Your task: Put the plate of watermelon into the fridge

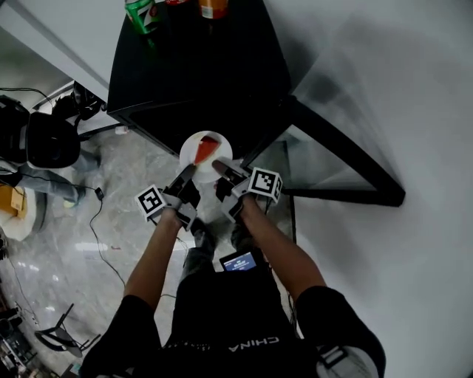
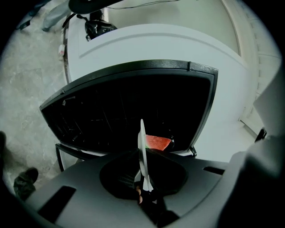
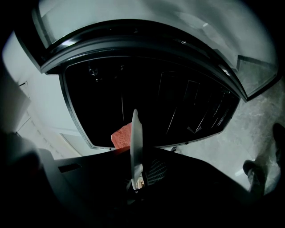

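A white plate (image 1: 205, 150) carrying a red watermelon slice (image 1: 207, 148) is held level in front of the small black fridge (image 1: 199, 66). My left gripper (image 1: 183, 179) is shut on the plate's near left rim, my right gripper (image 1: 224, 171) on its near right rim. In the left gripper view the plate (image 2: 142, 153) shows edge-on between the jaws, the watermelon slice (image 2: 156, 142) behind it. The right gripper view shows the same plate (image 3: 136, 149) edge-on, with the watermelon slice (image 3: 121, 136) to its left. The fridge's dark open interior (image 3: 156, 102) faces both grippers.
The fridge's glass door (image 1: 325, 166) stands swung open to the right. Drink cans (image 1: 142, 13) and bottles stand on the fridge's top. A white wall (image 1: 399, 88) rises behind. Cables (image 1: 100, 221) and a black chair (image 1: 41, 140) are on the marbled floor at left.
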The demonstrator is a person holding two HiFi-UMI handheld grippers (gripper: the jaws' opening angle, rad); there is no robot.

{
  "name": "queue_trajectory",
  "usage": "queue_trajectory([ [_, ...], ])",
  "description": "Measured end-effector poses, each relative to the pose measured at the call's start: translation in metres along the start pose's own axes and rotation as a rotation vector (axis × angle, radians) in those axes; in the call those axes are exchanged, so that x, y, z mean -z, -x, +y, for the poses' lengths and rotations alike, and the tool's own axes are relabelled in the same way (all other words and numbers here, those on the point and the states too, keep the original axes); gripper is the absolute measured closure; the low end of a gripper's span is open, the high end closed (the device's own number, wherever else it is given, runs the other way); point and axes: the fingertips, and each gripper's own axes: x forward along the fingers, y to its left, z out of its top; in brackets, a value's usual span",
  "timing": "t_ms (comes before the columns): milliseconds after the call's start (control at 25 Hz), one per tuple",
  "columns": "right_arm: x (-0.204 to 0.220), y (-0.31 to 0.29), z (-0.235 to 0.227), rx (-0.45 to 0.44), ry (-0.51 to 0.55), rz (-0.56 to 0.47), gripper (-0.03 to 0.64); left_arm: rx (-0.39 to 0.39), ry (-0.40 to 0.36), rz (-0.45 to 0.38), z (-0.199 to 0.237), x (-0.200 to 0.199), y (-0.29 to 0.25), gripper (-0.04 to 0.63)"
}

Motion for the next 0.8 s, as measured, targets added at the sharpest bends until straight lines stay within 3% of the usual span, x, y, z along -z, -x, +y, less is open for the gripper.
queue_trajectory([
  [120,-0.011,-0.015,-0.018,0.002,0.011,-0.006,0.586,0.012,0.023,-0.020,0.020,-0.012,-0.011,0.551],
  [520,-0.045,-0.058,-0.078,0.007,-0.035,-0.061,0.586,-0.022,-0.025,-0.044,0.086,-0.047,-0.053,0.551],
  [800,-0.063,-0.078,-0.097,0.025,-0.012,-0.118,0.586,-0.036,-0.072,-0.089,0.110,-0.067,-0.075,0.551],
])
